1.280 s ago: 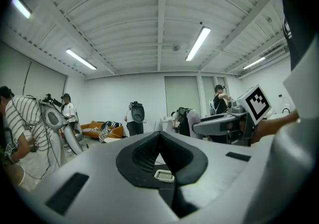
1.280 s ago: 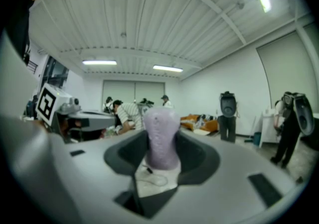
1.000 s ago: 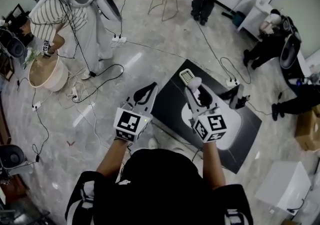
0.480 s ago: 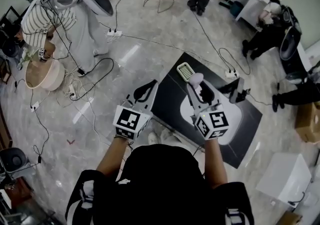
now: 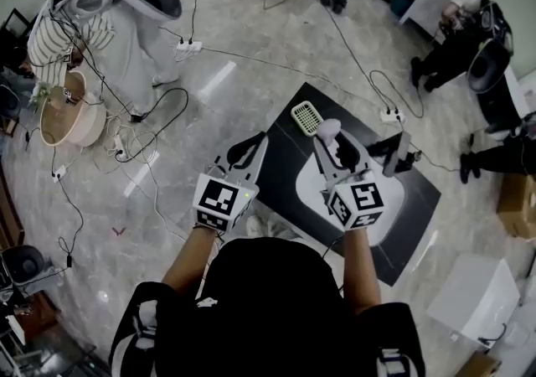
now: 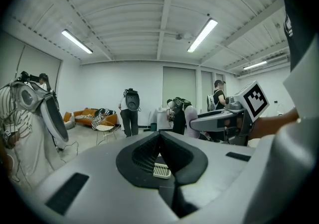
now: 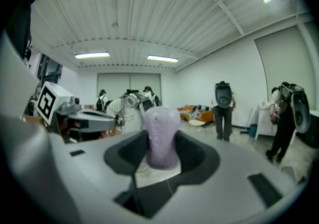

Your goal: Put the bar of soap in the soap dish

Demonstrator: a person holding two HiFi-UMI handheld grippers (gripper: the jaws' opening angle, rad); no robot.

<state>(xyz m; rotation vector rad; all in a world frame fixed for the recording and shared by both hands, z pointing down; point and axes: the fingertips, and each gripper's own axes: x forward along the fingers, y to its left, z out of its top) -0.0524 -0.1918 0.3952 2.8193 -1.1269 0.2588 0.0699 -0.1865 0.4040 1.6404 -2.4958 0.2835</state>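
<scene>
- Right gripper (image 5: 333, 147): jaws clamped on the bar of soap (image 5: 328, 128). The soap is pale lilac, stands upright between the pads, and its rounded top sticks out past the jaw tips.
- Right gripper view confirms this: the soap (image 7: 160, 136) fills the gap, with both jaws pressed on its sides.
- Left gripper (image 5: 256, 146): jaws closed tip to tip with nothing between them. It is held level on the left, beside the right gripper and well apart from the soap.
- Soap dish (image 5: 307, 118): pale, slotted and empty. It lies flat on the far left corner of the black mat (image 5: 283, 167) on the floor.
- The left gripper view shows the same dish (image 6: 161, 170) through the opening behind the closed jaw tips.
- Soap versus dish: the soap is not in the dish. In the head view it shows just right of the dish, held up in the gripper above the mat.
- A white rounded panel (image 5: 392, 214) lies on the mat under and to the right of the right gripper.
- The floor is grey marble with cables (image 5: 167, 128) trailing on the left. Other people stand at the far edges.
</scene>
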